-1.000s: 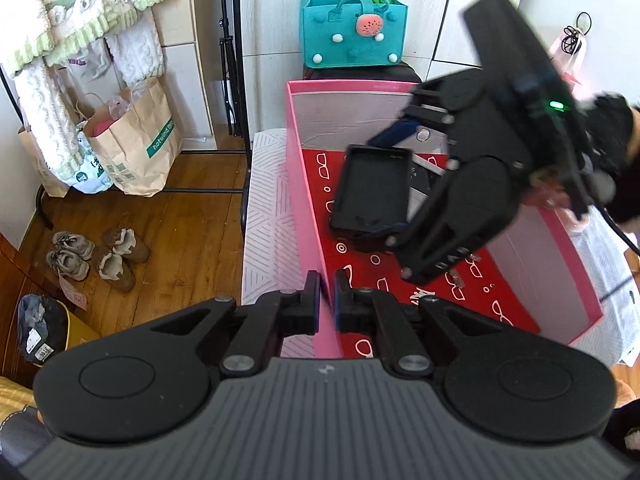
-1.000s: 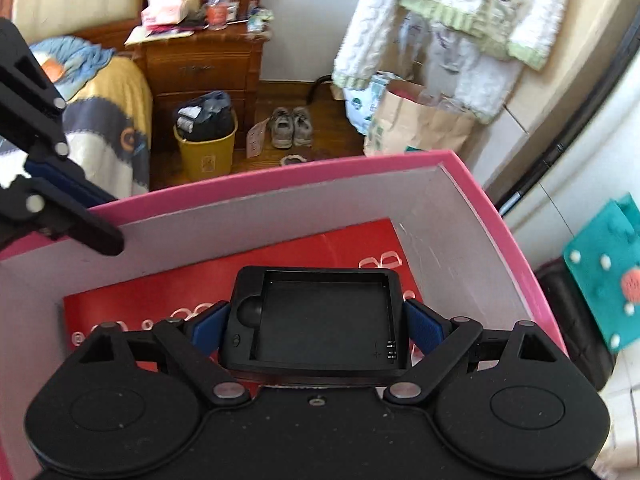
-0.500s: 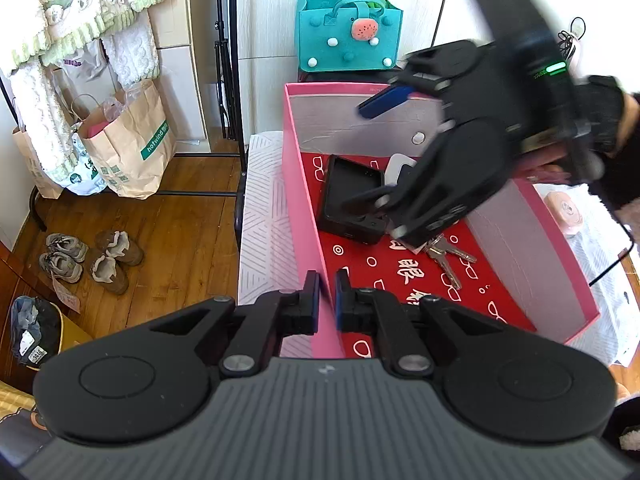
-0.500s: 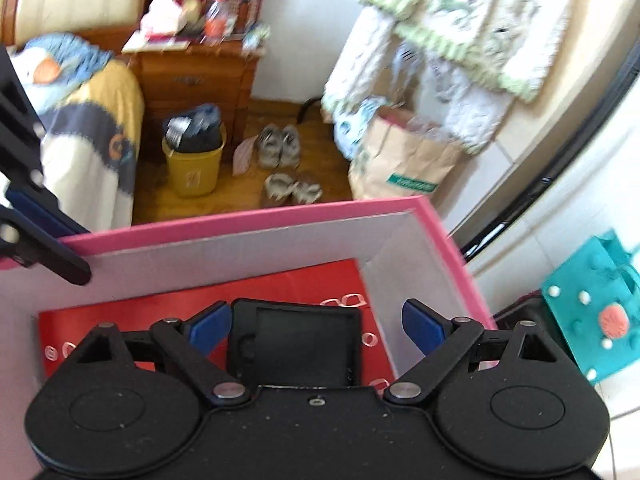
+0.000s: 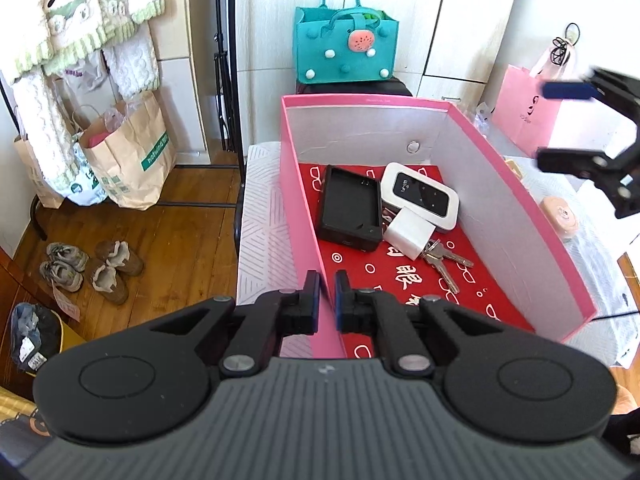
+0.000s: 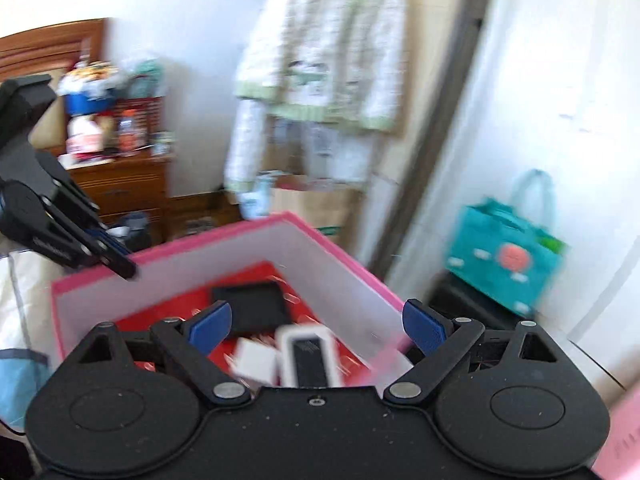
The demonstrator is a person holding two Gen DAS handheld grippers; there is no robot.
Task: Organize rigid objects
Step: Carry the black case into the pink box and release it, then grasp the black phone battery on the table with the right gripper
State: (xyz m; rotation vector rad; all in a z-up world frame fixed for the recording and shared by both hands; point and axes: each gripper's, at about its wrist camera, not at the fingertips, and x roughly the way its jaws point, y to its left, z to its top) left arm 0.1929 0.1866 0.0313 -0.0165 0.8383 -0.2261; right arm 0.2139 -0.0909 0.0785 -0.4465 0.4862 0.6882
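Observation:
A pink box [image 5: 516, 184] with a red patterned floor stands on the table. In it lie a black case [image 5: 350, 210], a white pocket router [image 5: 420, 194], a white charger block [image 5: 412, 234] and keys [image 5: 444, 260]. My left gripper [image 5: 327, 300] is shut on the box's near left wall. In the right wrist view the left gripper [image 6: 120, 262] pinches the pink rim [image 6: 224, 236]. My right gripper [image 5: 560, 124] hangs open and empty above the box's right wall. The blurred right wrist view shows the right gripper [image 6: 316, 324] wide open over the black case [image 6: 252, 306] and the router [image 6: 308, 356].
A teal felt bag [image 5: 346, 46] sits behind the box. A pink gift bag [image 5: 528, 116] and a round peach item [image 5: 560, 216] lie to its right on the table. Paper bags [image 5: 128, 152], shoes [image 5: 92, 264] and hanging clothes [image 5: 80, 8] fill the floor side at left.
The right gripper opened and let the black case go onto the box floor. It then drew back up and to the right, out of the box. The left gripper stayed put.

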